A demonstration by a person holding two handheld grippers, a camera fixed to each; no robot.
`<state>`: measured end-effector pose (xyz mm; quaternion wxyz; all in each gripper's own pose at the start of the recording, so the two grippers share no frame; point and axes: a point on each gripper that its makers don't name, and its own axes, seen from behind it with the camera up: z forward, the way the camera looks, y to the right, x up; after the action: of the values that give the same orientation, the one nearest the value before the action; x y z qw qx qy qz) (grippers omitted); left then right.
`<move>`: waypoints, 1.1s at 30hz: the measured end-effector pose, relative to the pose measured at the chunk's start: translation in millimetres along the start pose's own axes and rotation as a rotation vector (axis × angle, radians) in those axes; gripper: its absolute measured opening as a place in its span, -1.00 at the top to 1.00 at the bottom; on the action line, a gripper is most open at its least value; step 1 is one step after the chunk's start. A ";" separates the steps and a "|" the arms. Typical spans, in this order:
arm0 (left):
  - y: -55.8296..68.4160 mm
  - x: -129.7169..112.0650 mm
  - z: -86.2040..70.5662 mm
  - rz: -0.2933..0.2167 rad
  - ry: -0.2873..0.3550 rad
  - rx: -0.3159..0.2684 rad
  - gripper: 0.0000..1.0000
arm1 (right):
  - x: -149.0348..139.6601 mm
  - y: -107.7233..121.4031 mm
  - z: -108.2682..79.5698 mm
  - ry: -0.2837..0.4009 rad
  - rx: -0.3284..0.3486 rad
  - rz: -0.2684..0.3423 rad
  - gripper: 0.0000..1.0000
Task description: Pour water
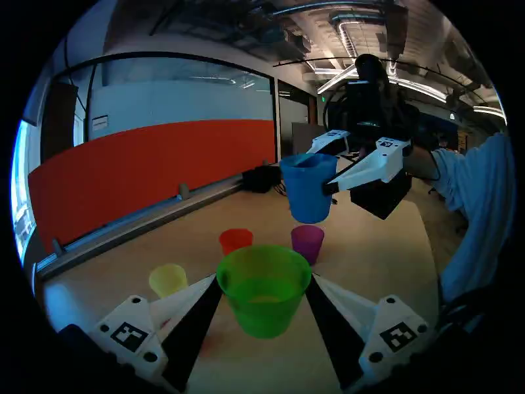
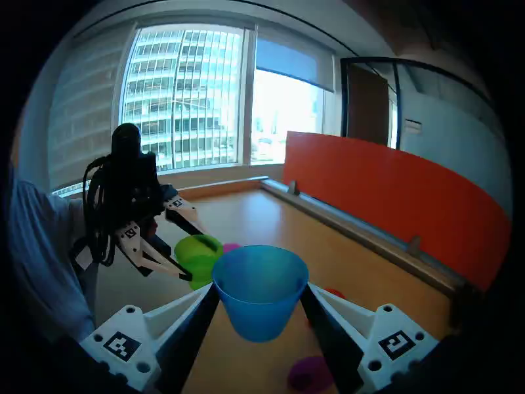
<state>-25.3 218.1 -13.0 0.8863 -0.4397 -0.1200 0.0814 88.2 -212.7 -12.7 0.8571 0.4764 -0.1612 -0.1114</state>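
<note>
Now, hold level the translucent green plastic cup point(image 1: 264, 308), clamped between the fingers of the left gripper point(image 1: 262, 282), low over the pale wooden table point(image 1: 387, 262). Past the small yellow cup point(image 1: 167, 279), small red cup point(image 1: 235, 240) and small purple cup point(image 1: 307, 241) standing beyond, bring across the opaque blue plastic cup point(image 1: 307, 187), pinched in the right gripper point(image 2: 260, 290) and raised, likely the pourer. Tip slowly, lip over green rim. Both tapered, upright, apart; water inside hard to tell.
</note>
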 end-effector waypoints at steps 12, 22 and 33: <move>4.4 -27.6 7.0 0.002 -0.084 -0.017 -0.74 | -39.7 -3.4 17.2 -0.088 0.028 -0.022 -0.80; 8.2 -60.0 15.4 0.019 -0.169 -0.027 -0.73 | -73.6 -5.0 30.1 -0.159 0.041 -0.041 -0.80; 10.0 -83.3 24.3 0.018 -0.217 -0.042 -0.74 | -103.3 -8.1 41.5 -0.209 0.053 -0.040 -0.80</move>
<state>-112.4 221.8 -18.6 0.8579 -0.4479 -0.2131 0.1339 -23.3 -213.8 -16.7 0.8203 0.4879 -0.2430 -0.1732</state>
